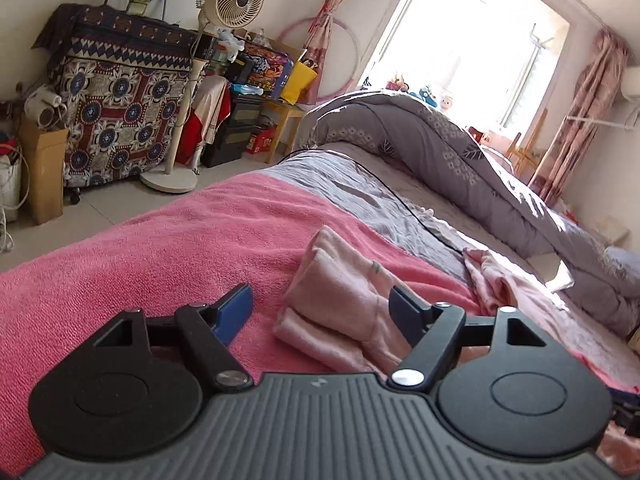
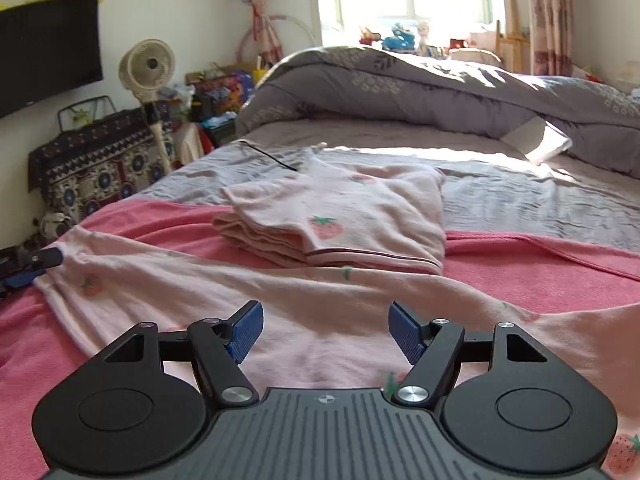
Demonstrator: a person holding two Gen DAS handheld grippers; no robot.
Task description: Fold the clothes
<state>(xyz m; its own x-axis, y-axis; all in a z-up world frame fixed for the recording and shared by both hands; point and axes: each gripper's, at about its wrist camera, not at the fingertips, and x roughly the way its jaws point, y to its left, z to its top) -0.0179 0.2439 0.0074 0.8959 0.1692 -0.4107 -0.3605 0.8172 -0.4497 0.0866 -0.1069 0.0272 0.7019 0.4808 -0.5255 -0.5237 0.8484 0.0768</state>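
Observation:
A long pale pink garment with strawberry prints lies stretched across the pink towel on the bed. My right gripper hovers over its middle, open, with nothing pinched between the blue pads. The garment's bunched end lies between the fingers of my left gripper, which is open and does not press on it. That left gripper also shows at the far left of the right wrist view. Beyond lies a folded pink strawberry garment.
A heaped grey quilt fills the far side of the bed, and a black cable crosses the grey sheet. Left of the bed are bare floor, a standing fan and a patterned covered cabinet.

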